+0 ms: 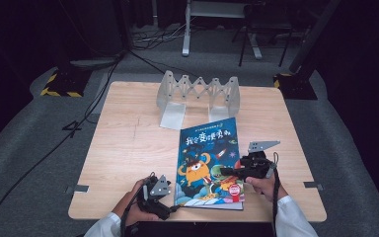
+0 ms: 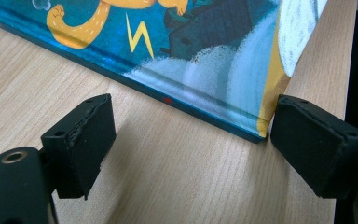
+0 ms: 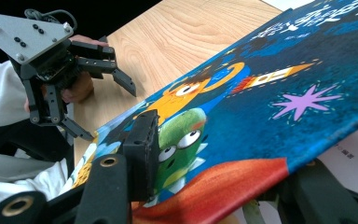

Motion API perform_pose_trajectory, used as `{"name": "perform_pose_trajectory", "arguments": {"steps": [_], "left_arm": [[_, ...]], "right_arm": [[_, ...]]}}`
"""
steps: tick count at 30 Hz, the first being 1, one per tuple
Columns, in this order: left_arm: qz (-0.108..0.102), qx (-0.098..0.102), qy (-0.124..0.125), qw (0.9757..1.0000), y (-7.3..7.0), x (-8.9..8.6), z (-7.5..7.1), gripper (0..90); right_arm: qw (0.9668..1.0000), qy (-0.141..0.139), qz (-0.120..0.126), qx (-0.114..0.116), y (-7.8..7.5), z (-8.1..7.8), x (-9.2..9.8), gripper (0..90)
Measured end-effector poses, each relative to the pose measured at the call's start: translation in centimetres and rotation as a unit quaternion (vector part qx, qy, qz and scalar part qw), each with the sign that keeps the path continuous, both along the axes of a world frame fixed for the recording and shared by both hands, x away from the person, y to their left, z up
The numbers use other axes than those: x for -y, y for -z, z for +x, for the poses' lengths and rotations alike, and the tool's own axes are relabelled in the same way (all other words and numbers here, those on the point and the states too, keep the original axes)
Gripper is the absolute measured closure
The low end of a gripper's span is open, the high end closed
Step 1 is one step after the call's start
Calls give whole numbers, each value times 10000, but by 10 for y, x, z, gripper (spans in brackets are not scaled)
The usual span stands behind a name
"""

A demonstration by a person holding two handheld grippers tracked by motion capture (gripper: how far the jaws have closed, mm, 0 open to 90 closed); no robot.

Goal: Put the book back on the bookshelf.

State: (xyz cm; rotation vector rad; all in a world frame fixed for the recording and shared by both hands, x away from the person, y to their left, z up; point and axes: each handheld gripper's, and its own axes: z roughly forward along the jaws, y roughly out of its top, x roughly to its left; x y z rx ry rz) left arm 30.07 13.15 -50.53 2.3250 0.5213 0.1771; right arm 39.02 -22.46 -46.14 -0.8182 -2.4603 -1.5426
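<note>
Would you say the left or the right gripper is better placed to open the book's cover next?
The right gripper, I would judge: its jaws already straddle the front cover at the book's open edge, lifting it slightly off the pages. The left gripper sits open at the spine corner, gripping nothing.

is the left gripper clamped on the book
No: in the left gripper view the left gripper stands open at the book's corner, with bare table between its jaws.

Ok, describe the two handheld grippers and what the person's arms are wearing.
Both the left gripper and the right gripper are black linkage frames with blocky black jaw pads, each topped by a grey three-cornered plate with small holes. Black cables trail from them. The sleeves are white.
</note>
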Motion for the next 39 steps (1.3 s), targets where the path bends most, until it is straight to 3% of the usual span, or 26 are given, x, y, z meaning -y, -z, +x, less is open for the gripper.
{"name": "perform_pose_trajectory", "arguments": {"steps": [6,19,21,25,29,36,39], "left_arm": [[30,26,21,10000,0,-1,1,144],[50,-33,-64,10000,-1,-6,1,142],[42,-81,-56,9999,-2,-9,1,141],[21,-138,-292,9995,-3,-15,5,160],[-168,-331,-425,9984,-3,-20,12,160],[-303,-476,-534,9970,-4,-15,30,148],[-575,-641,-521,9949,-7,-14,41,150]], "right_arm": [[9999,32,-2,122,-1,-4,0,531],[9972,44,-58,742,-12,-23,-1,531],[9957,50,-62,920,-14,-28,-1,531],[9940,77,-72,1090,-17,-33,-2,533],[9923,86,-83,1235,-19,-37,-2,534],[9869,60,-114,1606,-24,-46,-3,535],[9862,71,-111,1650,-24,-47,-2,535]]}}
